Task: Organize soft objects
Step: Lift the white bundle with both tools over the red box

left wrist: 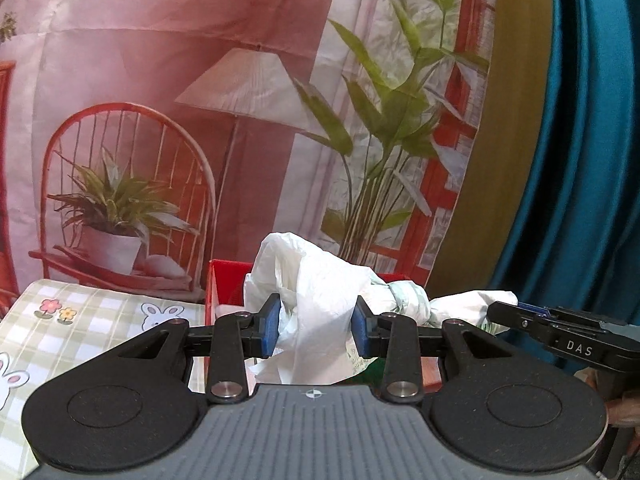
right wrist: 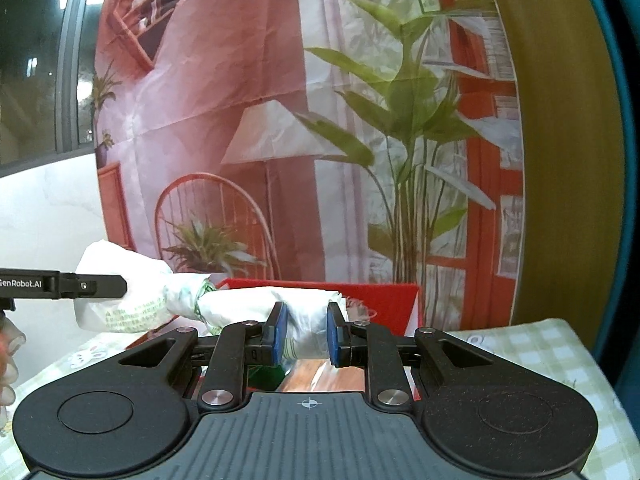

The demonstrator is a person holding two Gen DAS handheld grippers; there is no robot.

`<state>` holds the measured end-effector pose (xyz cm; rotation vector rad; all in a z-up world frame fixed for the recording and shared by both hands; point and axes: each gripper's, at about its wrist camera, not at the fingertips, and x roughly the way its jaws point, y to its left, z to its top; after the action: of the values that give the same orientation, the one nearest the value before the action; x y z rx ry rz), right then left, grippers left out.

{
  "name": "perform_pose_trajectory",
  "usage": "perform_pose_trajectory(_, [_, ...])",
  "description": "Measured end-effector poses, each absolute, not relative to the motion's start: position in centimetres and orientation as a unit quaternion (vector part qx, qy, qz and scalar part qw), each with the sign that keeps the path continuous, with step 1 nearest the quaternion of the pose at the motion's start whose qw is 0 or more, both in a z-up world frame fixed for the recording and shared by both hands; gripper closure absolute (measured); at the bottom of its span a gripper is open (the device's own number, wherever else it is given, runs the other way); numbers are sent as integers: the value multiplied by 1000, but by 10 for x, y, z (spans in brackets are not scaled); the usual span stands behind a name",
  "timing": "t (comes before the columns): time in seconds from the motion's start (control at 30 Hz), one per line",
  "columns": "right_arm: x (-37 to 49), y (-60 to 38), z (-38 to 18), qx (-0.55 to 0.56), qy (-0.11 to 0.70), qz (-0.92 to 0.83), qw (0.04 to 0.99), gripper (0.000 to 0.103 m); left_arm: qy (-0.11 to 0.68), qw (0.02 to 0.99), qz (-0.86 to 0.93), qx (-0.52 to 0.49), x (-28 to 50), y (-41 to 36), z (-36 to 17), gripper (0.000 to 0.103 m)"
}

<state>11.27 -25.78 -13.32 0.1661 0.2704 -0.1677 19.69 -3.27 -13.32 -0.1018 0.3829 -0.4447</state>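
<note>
A white plastic bag [left wrist: 316, 280] with green print, knotted in the middle, hangs stretched between both grippers above a red box [left wrist: 224, 276]. My left gripper [left wrist: 316, 320] is shut on the bag's bunched left end, its blue pads pressing the plastic. My right gripper [right wrist: 306, 330] is shut on the other end of the bag [right wrist: 248, 300]. In the left wrist view the right gripper [left wrist: 520, 316] shows from the side at the far right. In the right wrist view the left gripper [right wrist: 116, 286] reaches in from the left edge.
The red box [right wrist: 384, 300] stands on a green checked cloth [left wrist: 92, 312] printed with rabbits and flowers. Behind hangs a printed backdrop [left wrist: 200, 100] of a chair, lamp and plants. A teal curtain [left wrist: 580, 140] is at the right. A hand [right wrist: 8, 364] shows at the left edge.
</note>
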Motion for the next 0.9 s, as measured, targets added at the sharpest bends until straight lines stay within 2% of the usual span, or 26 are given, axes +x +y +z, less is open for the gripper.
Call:
perform_pose_trajectory(0.5, [208, -285, -143, 36, 187, -111, 975, 84, 251, 948, -190, -45, 293, -46, -153, 65])
perform_pose_trajectory(0.9, [255, -299, -167, 22, 262, -118, 957, 84, 313, 933, -180, -6, 329, -63, -177, 65])
